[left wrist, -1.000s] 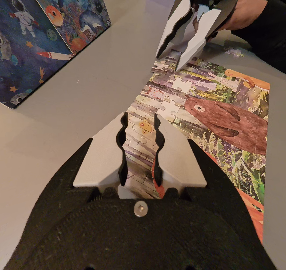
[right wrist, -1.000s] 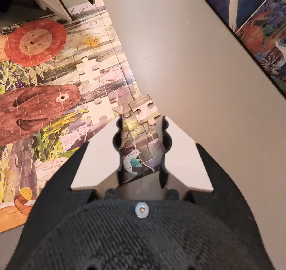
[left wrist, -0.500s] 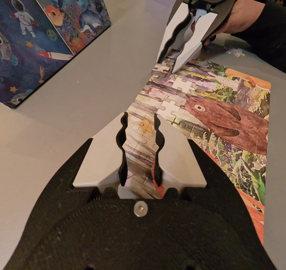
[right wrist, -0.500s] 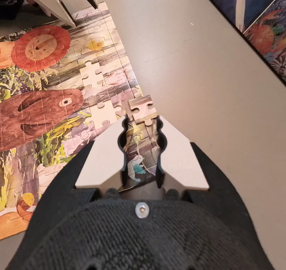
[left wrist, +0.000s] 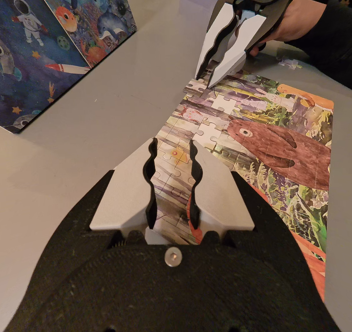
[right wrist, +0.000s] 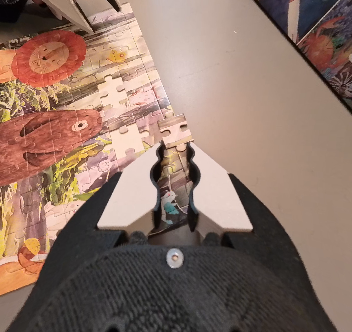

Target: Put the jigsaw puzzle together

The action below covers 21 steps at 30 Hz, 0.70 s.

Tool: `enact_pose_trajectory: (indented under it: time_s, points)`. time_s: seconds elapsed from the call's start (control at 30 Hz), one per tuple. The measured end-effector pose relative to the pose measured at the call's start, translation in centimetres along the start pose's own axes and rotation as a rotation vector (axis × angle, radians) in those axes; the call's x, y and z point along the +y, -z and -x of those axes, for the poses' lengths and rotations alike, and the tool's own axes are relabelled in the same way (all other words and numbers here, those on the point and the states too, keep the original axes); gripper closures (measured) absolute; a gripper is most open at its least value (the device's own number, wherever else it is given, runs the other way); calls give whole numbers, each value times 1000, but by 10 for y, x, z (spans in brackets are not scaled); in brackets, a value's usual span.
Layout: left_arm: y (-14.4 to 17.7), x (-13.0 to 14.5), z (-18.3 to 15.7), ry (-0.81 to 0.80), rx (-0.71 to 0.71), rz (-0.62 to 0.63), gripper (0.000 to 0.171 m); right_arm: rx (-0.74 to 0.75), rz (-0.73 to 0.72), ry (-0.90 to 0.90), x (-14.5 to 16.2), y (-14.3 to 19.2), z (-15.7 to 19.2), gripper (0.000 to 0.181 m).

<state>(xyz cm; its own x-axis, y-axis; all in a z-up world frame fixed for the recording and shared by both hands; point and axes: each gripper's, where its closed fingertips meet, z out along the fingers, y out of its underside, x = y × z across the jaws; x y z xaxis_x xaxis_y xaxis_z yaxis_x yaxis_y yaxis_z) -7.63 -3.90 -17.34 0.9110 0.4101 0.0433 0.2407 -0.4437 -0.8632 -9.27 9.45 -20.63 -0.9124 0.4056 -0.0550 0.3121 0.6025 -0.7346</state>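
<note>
- Left wrist view: my left hand-held gripper [left wrist: 172,172] hung open and empty over the near corner of the puzzle [left wrist: 266,151], which lay flat on the grey surface [left wrist: 114,132].
- Across from it, my right hand-held gripper [left wrist: 203,82] had its tips down on a loose piece [left wrist: 194,88] at the puzzle's far corner, overhanging the edge.
- I judged that a push at that angle could skid the piece off onto the surface, or shove its seated neighbours out of line.
- Two pale gaps [left wrist: 222,103] showed in the picture; a small stray piece [left wrist: 289,64] lay beyond the far edge, too small to read.
- My own gripper body hid the puzzle's near corner, and the box [left wrist: 57,47] was cut off at the frame's left.
- Right wrist view: the right hand-held gripper [right wrist: 175,144] was closed down narrow onto the near end of the piece [right wrist: 176,132], which sat tilted over the puzzle's [right wrist: 57,132] edge, not in any gap.
- The grip looked to be on just one end, so I judged the piece could twist or slip out while lifted.
- I couldn't tell how firmly it was pinched; the fingers hid the contact.
- The left hand-held gripper [right wrist: 106,18] was cropped at the top, and my gripper covered the puzzle's near corner.
</note>
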Motion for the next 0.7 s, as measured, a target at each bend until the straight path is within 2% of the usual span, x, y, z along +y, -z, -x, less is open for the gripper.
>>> enact_pose_trajectory:
  time_s: [0.37,0.5,0.7]
  points:
    - [0,0,0,-2,-2,3,139,31,-21,5,-5,-5,-4,135]
    - [0,0,0,0,-1,4,139,10,-29,-3,-6,-7,-1,137]
    - [-1,1,0,-2,-3,6,139,-31,-29,-16,-6,-8,4,151]
